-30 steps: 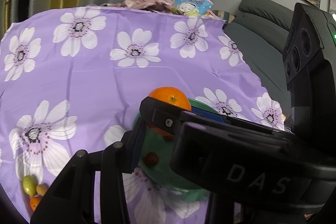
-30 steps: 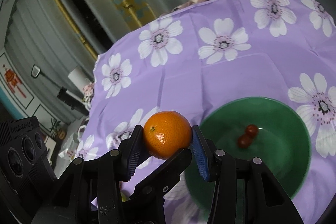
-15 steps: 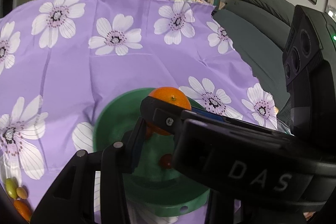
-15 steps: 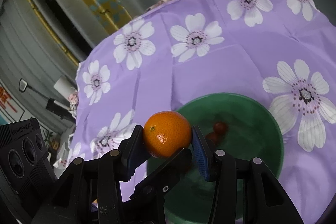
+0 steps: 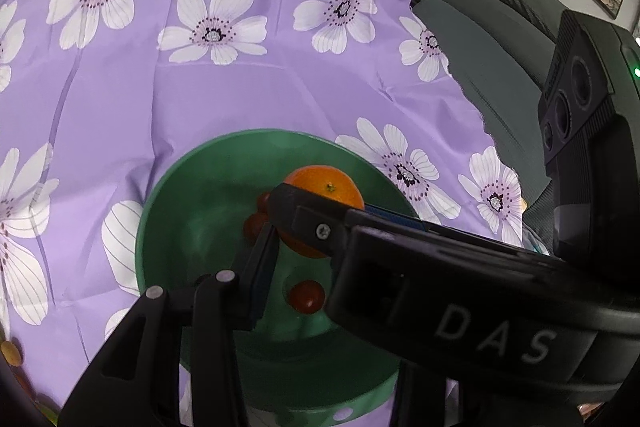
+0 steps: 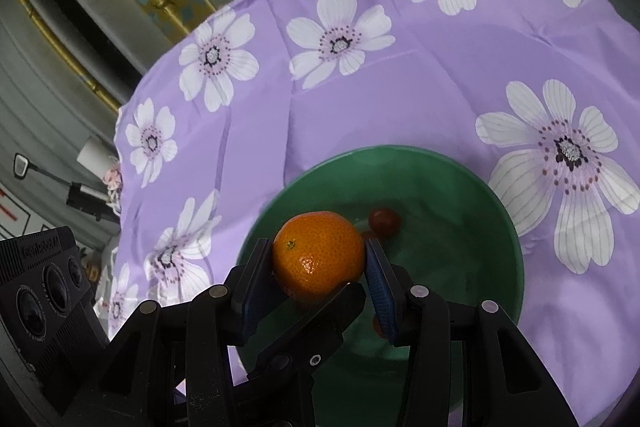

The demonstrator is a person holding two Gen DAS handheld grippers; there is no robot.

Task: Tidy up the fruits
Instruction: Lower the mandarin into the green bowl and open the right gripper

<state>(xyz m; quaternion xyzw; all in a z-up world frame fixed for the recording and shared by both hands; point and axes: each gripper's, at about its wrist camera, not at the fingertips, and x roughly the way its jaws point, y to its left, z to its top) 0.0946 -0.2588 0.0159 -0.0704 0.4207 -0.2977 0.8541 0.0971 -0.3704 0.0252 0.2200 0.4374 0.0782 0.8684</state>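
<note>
One round orange mandarin (image 6: 318,255) is clamped between the blue pads of the right gripper (image 6: 318,269), which presses on its two sides at about the widest part. It is held in the air over the near part of the round green bowl (image 6: 500,211), not yet resting in it.

The fruit is judged to be light, with a loose, dimpled peel over a soft inside, so it can be bruised by a hard squeeze and may roll once it is let go. A hold across the middle, as seen here, is judged the safest, since the pads cannot slide off toward stem or base. A low release is advised, because two or three small red round fruits (image 6: 384,221) already lie on the bowl's floor and could be knocked.

Of the left gripper (image 5: 280,251) only one finger is plainly seen. The other is covered by the black body crossing the left wrist view, so whether it is closed, open or touching the mandarin cannot be told.

Much of the bowl's near rim is hidden behind the gripper bodies. One red fruit is half covered by the mandarin. On the purple cloth with white flowers (image 6: 400,87), small fruits at the left edge (image 5: 10,353) are cut off and cannot be identified.
</note>
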